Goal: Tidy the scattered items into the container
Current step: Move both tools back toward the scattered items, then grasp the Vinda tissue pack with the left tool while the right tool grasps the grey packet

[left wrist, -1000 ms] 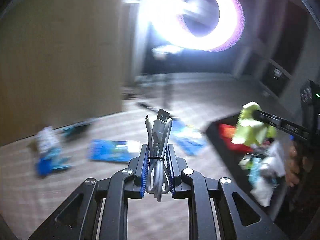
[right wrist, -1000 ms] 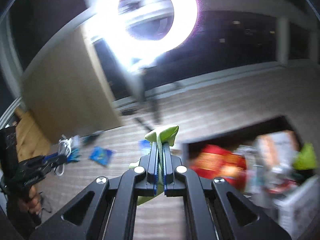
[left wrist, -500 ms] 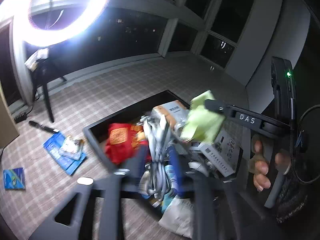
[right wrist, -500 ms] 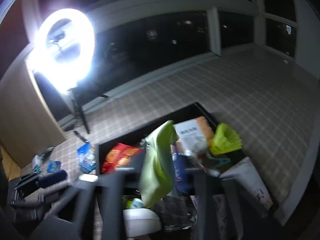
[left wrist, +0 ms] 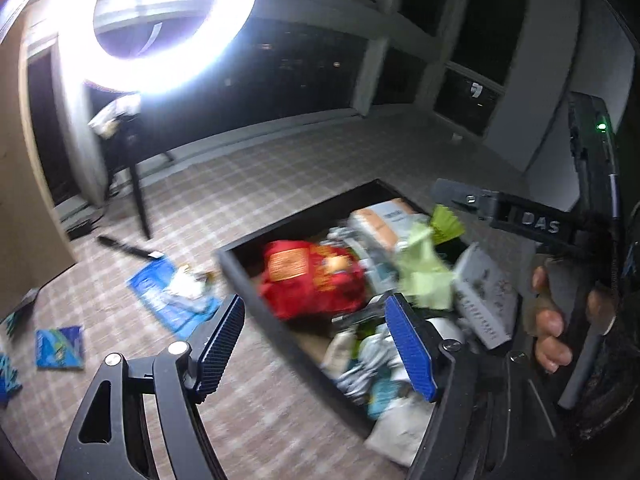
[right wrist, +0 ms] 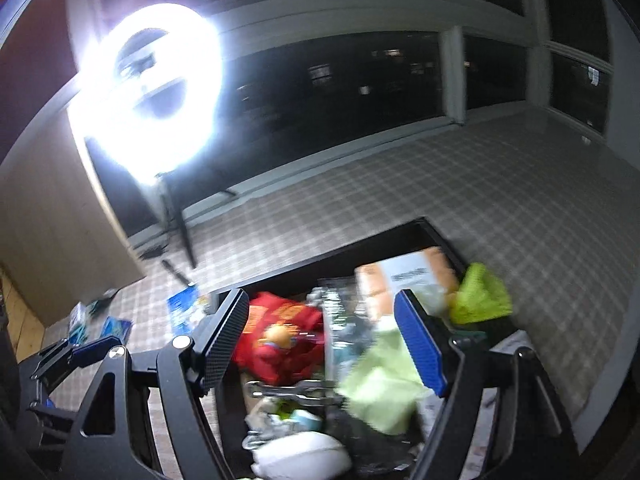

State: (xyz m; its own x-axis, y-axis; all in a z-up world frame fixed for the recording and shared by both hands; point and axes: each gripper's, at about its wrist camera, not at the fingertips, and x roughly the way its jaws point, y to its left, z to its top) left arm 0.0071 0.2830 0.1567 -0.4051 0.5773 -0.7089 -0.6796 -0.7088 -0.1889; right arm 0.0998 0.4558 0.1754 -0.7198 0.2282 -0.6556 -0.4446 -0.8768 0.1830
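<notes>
Left wrist view: both grippers gape over the bin — nothing held between the fingers.

Left gripper (left wrist: pixel 316 344) has its blue pads wide apart above the near wall of the black bin (left wrist: pixel 256 284); right gripper (right wrist: pixel 324 344) is spread just as wide over the same bin (right wrist: pixel 332 256). A pale green cloth (left wrist: pixel 424 276) sits blurred among the bin's contents, beside a red packet (left wrist: pixel 312 280) and an orange-and-white box (left wrist: pixel 384 220); whether the cloth touches them I cannot tell. From the right wrist the cloth (right wrist: pixel 380 388) shows between the open fingers. Outside the bin — on the checked floor (left wrist: pixel 280 184) to its left — lie a blue packet (left wrist: pixel 168 296), a smaller blue packet (left wrist: pixel 60 346) and a black pen (left wrist: pixel 128 246). A ring light (left wrist: pixel 160 20) glares beyond the bin.
</notes>
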